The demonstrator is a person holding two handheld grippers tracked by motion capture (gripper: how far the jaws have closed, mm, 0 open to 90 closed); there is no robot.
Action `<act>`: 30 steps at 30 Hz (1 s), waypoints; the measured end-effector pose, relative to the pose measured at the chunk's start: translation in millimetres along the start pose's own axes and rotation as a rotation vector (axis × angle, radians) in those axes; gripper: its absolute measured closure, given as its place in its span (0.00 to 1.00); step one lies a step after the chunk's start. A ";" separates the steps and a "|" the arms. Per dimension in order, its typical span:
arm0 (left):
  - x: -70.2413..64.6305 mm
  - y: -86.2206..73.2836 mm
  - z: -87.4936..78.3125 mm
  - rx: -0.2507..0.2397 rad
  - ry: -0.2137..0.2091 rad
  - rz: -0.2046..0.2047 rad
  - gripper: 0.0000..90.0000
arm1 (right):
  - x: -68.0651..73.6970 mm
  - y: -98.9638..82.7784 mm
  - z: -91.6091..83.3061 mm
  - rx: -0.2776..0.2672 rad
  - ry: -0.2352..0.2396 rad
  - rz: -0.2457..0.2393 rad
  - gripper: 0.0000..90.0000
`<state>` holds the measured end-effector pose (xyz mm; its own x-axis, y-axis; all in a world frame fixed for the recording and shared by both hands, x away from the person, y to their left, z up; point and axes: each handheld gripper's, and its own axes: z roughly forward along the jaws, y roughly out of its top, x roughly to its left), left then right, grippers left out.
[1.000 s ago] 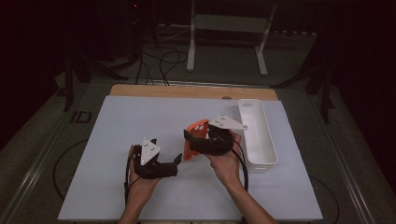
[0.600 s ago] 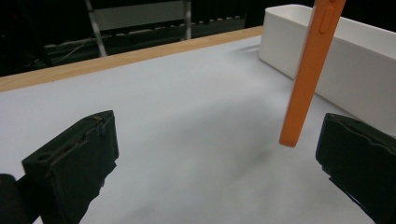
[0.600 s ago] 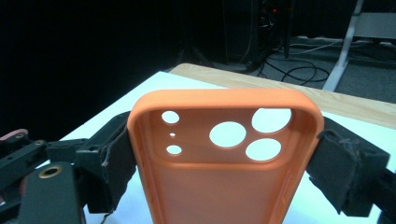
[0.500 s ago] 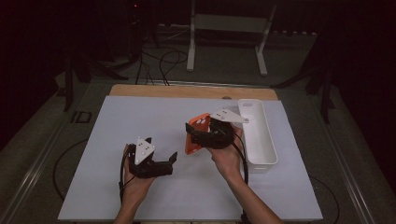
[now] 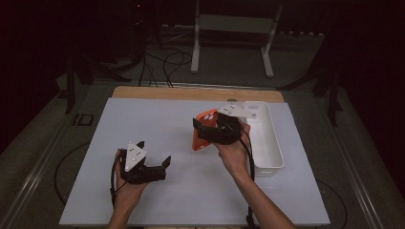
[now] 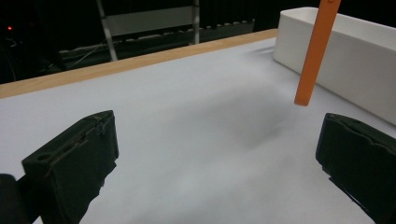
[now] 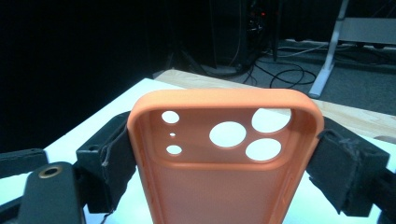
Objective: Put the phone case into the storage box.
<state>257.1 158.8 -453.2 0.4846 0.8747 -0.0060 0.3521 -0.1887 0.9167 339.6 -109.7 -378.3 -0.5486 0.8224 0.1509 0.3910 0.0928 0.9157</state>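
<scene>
An orange phone case (image 7: 224, 158) with round camera holes stands between the jaws of my right gripper (image 7: 224, 172), whose pads press on both of its long sides. In the high view the right gripper (image 5: 210, 131) holds the case (image 5: 203, 138) above the white mat, just left of the white tray (image 5: 267, 143). My left gripper (image 5: 155, 164) hovers low over the mat near the front left, its jaws wide apart with nothing between them. In the left gripper view the case (image 6: 316, 51) hangs edge-on at the upper right, beyond the left gripper (image 6: 219, 168).
The long white tray (image 6: 355, 51) lies along the mat's right side. A wooden table edge (image 5: 196, 91) runs behind the mat. Beyond it are a metal stand (image 5: 234, 33) and cables on the floor.
My left hand has drawn its gripper back and to the left, away from the case. The right gripper with the case has barely moved.
</scene>
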 end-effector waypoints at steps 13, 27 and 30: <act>23.6 -20.9 -15.7 -0.012 0.030 -0.014 0.00 | -8.5 6.9 4.8 0.001 -0.028 -0.002 0.18; 42.1 -41.9 -35.7 -0.027 0.072 -0.022 0.00 | -17.0 8.3 11.4 0.017 -0.060 0.006 0.18; 45.2 -44.7 -38.9 -0.025 0.083 -0.024 0.00 | -18.6 10.0 12.6 0.021 -0.066 0.009 0.18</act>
<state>232.2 224.1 -479.0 0.4075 0.9132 0.0037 0.3425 -0.1566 0.9264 363.0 -117.0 -376.6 -0.4950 0.8586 0.1334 0.4114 0.0965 0.9063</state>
